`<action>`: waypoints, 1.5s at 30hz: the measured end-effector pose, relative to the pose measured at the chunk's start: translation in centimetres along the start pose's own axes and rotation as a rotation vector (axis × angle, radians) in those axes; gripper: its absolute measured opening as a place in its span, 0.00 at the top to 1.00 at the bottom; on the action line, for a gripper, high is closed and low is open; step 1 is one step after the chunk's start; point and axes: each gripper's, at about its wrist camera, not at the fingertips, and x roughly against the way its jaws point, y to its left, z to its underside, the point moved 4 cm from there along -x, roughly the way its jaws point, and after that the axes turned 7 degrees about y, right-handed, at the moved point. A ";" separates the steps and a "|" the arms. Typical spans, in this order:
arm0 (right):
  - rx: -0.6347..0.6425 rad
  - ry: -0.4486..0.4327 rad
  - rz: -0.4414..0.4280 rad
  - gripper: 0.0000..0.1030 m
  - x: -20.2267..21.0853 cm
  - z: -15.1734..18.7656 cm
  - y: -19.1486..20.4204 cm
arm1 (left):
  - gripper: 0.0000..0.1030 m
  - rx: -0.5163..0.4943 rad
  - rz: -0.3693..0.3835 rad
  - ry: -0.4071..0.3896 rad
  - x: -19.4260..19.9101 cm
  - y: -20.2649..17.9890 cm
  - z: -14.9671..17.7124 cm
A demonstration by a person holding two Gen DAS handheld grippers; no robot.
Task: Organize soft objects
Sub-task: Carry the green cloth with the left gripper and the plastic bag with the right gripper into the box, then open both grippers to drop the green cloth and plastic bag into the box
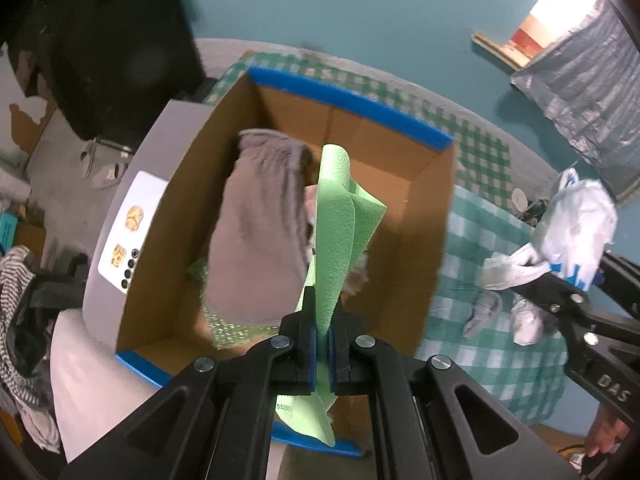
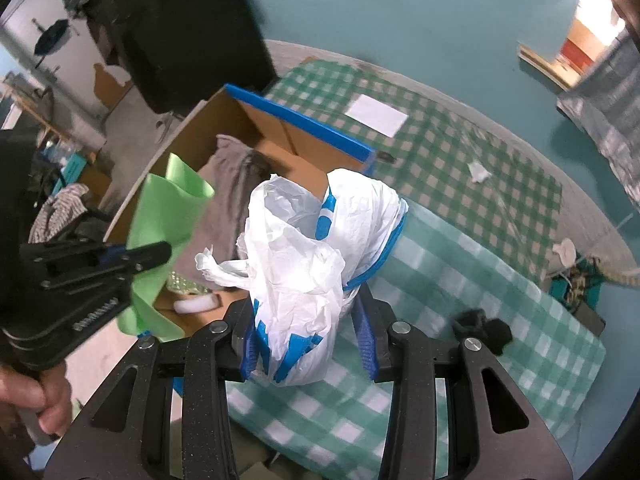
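The left gripper [image 1: 323,344] has its two fingers pinched tight on a folded green foam sheet [image 1: 338,216], which stands upright above an open cardboard box [image 1: 424,240] edged in blue tape; a grey cloth [image 1: 260,232] already lies inside the box. The right gripper [image 2: 308,344] has its fingers spread wide, clasping a crumpled white plastic bag with blue print [image 2: 304,248] between them, just beside the box's right wall and over a green checked tablecloth [image 2: 480,248] where small black items [image 2: 486,330] lie nearby
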 end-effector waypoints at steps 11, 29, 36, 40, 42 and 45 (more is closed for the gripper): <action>0.080 0.030 -0.013 0.62 -2.1 -2.5 4.5 | 0.90 0.063 -0.028 0.050 -2.7 3.8 0.0; 0.104 0.018 -0.009 0.31 -3.0 -4.0 6.1 | 0.66 0.123 -0.037 0.030 -1.1 5.9 0.5; 0.073 0.004 0.003 0.31 -2.0 -2.9 4.4 | 0.66 0.095 -0.044 0.025 -0.6 4.9 1.0; 0.049 -0.001 0.018 0.30 -1.4 -2.0 2.6 | 0.63 0.070 -0.044 0.023 -0.4 3.7 1.3; 0.034 0.000 0.025 0.30 -1.2 -1.5 1.8 | 0.63 0.055 -0.043 0.023 -0.4 3.0 1.4; 0.015 0.001 0.036 0.29 -0.9 -0.6 0.2 | 0.63 0.031 -0.043 0.021 -0.3 1.8 1.5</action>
